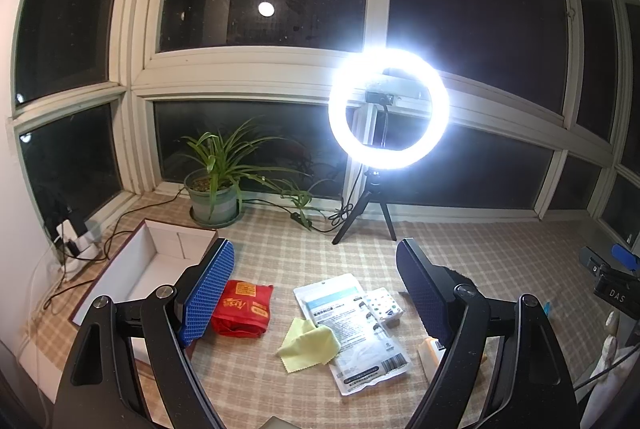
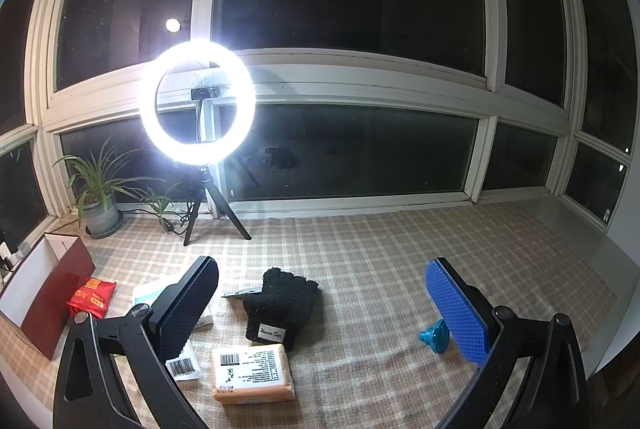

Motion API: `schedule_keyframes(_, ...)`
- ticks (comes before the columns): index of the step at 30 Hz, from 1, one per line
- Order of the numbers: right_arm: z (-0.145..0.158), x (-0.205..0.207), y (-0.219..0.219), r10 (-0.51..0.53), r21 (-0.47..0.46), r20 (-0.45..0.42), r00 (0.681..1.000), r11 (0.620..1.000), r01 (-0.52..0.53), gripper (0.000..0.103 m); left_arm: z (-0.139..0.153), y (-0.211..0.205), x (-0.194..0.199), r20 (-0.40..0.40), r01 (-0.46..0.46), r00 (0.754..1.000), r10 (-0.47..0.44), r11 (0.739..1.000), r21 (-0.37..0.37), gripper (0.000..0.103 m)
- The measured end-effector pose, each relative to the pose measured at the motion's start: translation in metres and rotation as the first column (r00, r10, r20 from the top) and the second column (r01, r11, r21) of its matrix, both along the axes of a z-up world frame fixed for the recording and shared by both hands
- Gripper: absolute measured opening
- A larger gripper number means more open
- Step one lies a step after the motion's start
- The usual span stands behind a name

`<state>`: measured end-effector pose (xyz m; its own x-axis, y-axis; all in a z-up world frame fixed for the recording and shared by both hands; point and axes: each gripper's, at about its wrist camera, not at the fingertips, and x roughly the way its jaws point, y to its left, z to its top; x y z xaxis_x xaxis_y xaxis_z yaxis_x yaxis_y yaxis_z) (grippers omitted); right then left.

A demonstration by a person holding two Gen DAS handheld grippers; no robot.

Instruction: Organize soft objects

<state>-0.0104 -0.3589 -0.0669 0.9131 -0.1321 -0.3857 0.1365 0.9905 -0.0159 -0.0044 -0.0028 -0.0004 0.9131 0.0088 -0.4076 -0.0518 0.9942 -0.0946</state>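
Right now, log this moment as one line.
left gripper: open, empty | right gripper: open, empty | black knit glove: on checked cloth | open white-lined box: holds nothing visible | stage: nothing picked yet

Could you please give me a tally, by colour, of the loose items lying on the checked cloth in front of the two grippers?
Red: 1, the red pouch
Yellow: 1, the yellow cloth
White: 2, the mask packet and the small card pack
Black: 1, the black glove
Orange: 1, the tissue pack
Teal: 1, the teal plastic piece
Total: 7
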Motion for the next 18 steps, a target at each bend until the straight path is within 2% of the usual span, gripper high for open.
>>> schedule_keyframes(18, -0.0014, -0.0012, 0.0000, 0.008, 0.005, -0.007, 1.000, 1.000, -0.008, 0.102, 0.0006, -0.0041, -0.0010, -0.005, 0.012, 1.000, -0.012, 1.000, -0.002, 0.083)
